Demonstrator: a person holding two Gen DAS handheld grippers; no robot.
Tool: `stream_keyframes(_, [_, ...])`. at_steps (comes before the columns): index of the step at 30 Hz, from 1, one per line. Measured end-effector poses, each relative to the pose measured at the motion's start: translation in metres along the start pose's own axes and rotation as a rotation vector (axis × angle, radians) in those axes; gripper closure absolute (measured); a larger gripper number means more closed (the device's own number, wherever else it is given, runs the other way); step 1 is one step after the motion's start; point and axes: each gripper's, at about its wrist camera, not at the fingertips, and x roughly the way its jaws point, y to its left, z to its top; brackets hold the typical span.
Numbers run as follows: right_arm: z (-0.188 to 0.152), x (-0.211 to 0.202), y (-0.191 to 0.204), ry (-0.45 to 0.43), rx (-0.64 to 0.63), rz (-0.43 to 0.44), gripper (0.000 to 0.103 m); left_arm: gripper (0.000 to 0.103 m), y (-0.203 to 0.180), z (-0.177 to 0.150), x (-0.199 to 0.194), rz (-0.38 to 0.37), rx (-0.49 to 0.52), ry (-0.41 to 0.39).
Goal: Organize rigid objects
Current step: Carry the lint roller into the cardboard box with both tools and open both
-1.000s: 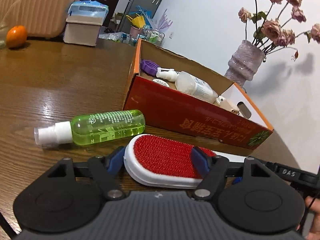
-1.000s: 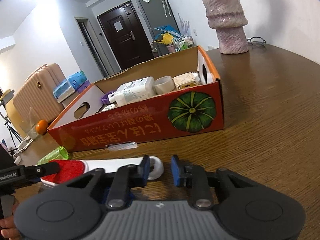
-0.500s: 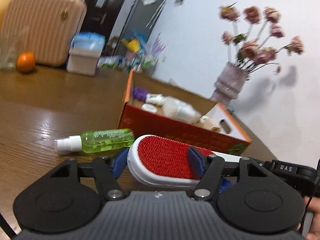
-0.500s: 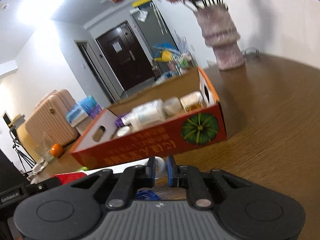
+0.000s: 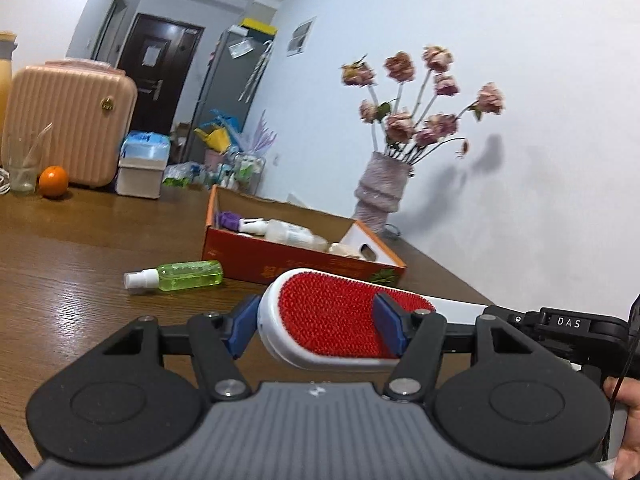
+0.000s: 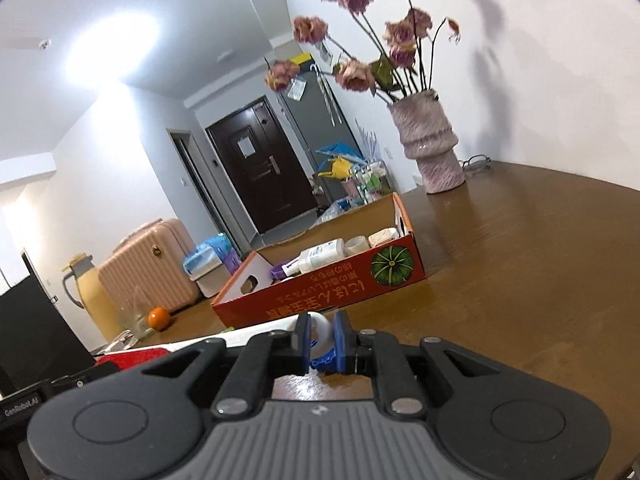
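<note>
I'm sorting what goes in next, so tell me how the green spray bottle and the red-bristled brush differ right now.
The clear green plastic spray bottle lies on the brown wooden table beside the red cardboard box, untouched; the white brush with red bristles is held off the table by both claws. The bottle is see-through; the brush is opaque. The bottle looks shorter; the brush's handle reaches the right claw. Both are outside the box.

Brown wood-grain table (image 5: 60,240), glossy. White walls (image 5: 520,80) and white ceiling with a bright glare patch (image 6: 112,48). Dark door (image 6: 256,168) at back, tall grey fridge (image 5: 228,92) beside it, clutter at its foot. Pink ribbed suitcase (image 5: 68,120) on the far side. Textured vase (image 6: 432,144) of dried pink roses on the table by the wall, casting shadows.
</note>
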Motion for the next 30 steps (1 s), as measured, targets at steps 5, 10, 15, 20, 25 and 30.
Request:
stream_keyframes(5, [-0.003, -0.017, 0.0, -0.019, 0.004, -0.018, 0.091, 0.041, -0.002, -0.002, -0.005, -0.026, -0.002, 0.005])
stream_keyframes(10, [0.009, -0.003, -0.002, -0.033, -0.009, -0.03, 0.091, 0.041, 0.003, 0.009, 0.017, -0.039, 0.003, 0.016])
stream_keyframes(15, [0.032, 0.043, 0.001, -0.038, -0.053, -0.055, 0.091, 0.041, 0.025, 0.033, 0.067, -0.053, -0.038, 0.041])
stream_keyframes(20, [0.071, 0.102, -0.006, -0.023, -0.049, -0.027, 0.091, 0.041, 0.046, 0.073, 0.125, -0.051, -0.057, 0.052])
stream_keyframes(25, [0.113, 0.177, -0.022, 0.07, -0.015, 0.005, 0.091, 0.042, 0.071, 0.103, 0.192, -0.034, -0.093, 0.116])
stream_keyframes(30, [0.129, 0.245, -0.045, 0.192, 0.057, -0.006, 0.091, 0.042, 0.094, 0.11, 0.251, -0.013, -0.115, 0.212])
